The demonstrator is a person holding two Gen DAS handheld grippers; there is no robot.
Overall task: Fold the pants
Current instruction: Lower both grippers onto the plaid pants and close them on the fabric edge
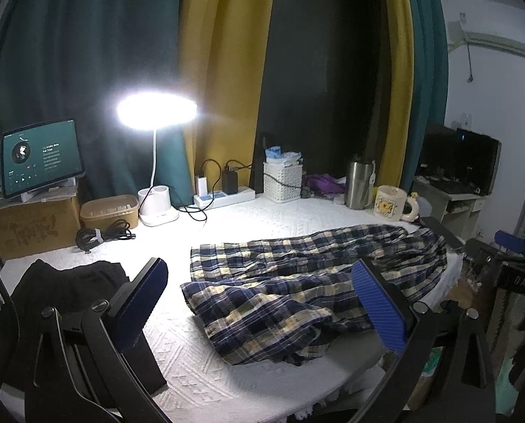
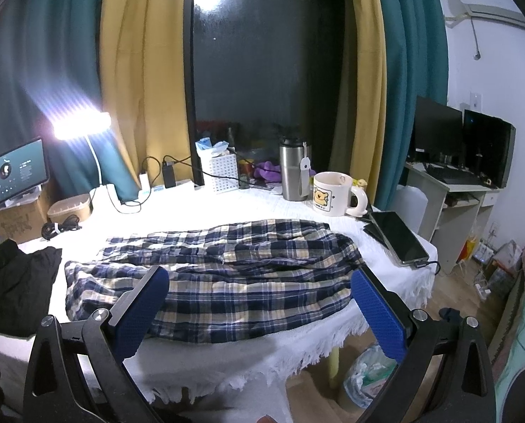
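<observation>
Navy and cream plaid pants (image 1: 297, 275) lie rumpled across the white tablecloth, legs toward the left and waist toward the right edge; the right wrist view shows the pants (image 2: 227, 278) the same way. My left gripper (image 1: 262, 303) hangs open above the leg ends, nothing between its blue pads. My right gripper (image 2: 262, 313) is open too, hovering over the near edge of the pants at the table's front. A black garment (image 1: 65, 292) lies bunched at the left end of the table.
Along the back stand a lit desk lamp (image 1: 156, 112), a tablet (image 1: 40, 158) on a cardboard box, a power strip (image 1: 223, 195), a white basket (image 1: 282, 179), a steel tumbler (image 2: 292, 172) and a mug (image 2: 333, 194). A phone (image 2: 400, 236) lies at the right edge. A bin bag (image 2: 371, 377) sits under the table.
</observation>
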